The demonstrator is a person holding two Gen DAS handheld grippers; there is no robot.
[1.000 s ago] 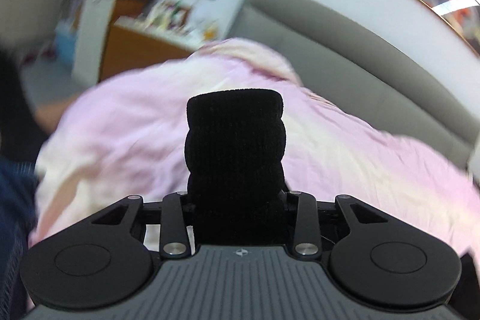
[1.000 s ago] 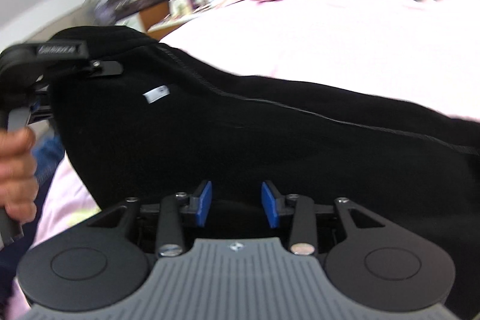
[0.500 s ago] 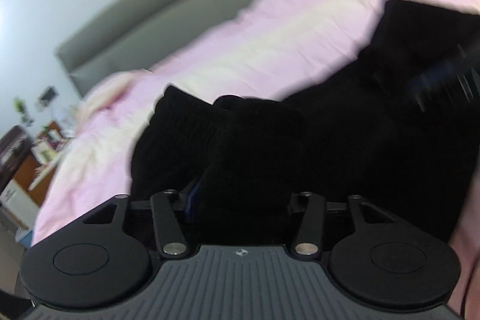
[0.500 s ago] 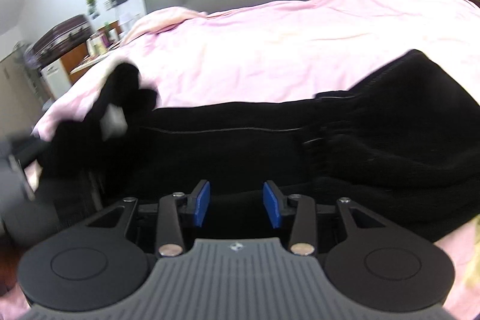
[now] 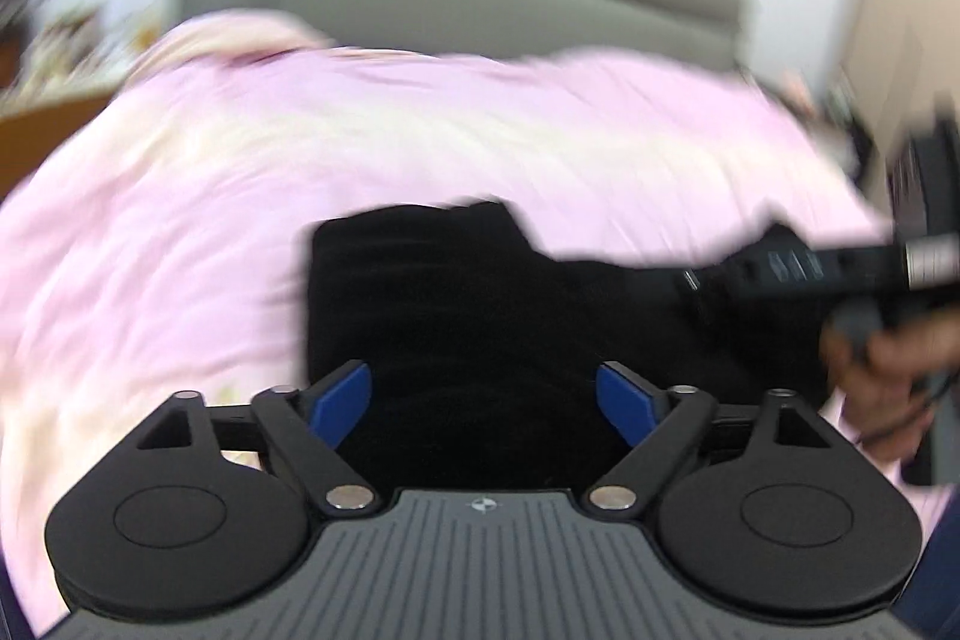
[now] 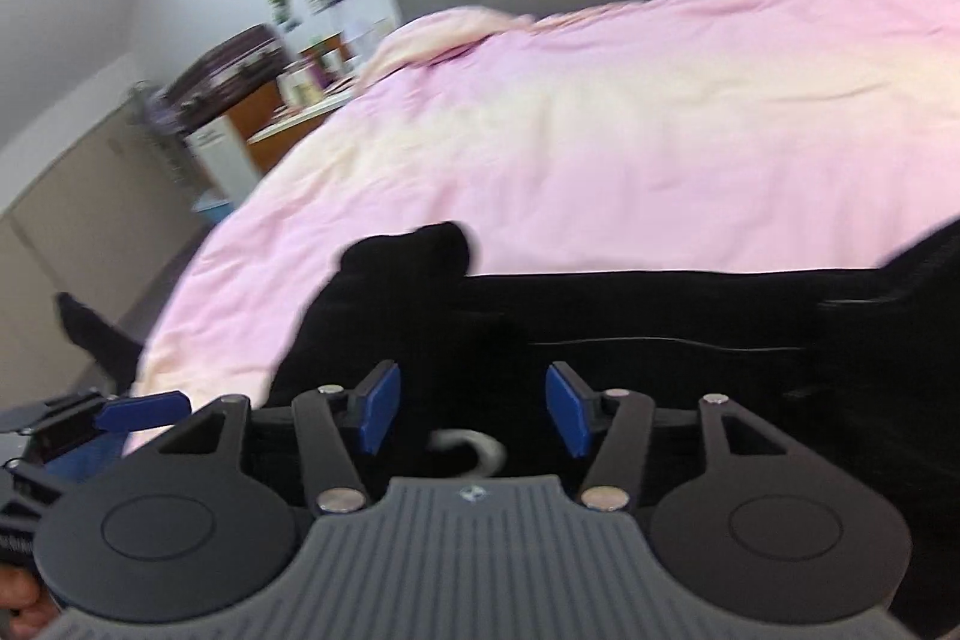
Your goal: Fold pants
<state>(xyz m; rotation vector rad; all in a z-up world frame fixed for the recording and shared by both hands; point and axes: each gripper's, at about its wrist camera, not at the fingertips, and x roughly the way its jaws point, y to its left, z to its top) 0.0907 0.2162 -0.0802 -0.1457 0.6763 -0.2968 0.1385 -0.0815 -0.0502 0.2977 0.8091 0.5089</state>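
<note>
Released: left gripper [image 5: 483,409] opening; right gripper [image 6: 474,415] opening; one pants [image 5: 480,292].

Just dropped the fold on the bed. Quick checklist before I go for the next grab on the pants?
1. Left gripper clear of cloth: ok, jaws opening, pads apart.
2. Right gripper released: ok, jaws opening, pads not pressing on cloth.
3. Black pants resting on the pink duvet: ok.
4. Fold edges aligned: cannot tell, both views blurred.
5. Small white piece near right gripper snagged: cannot tell.
</note>
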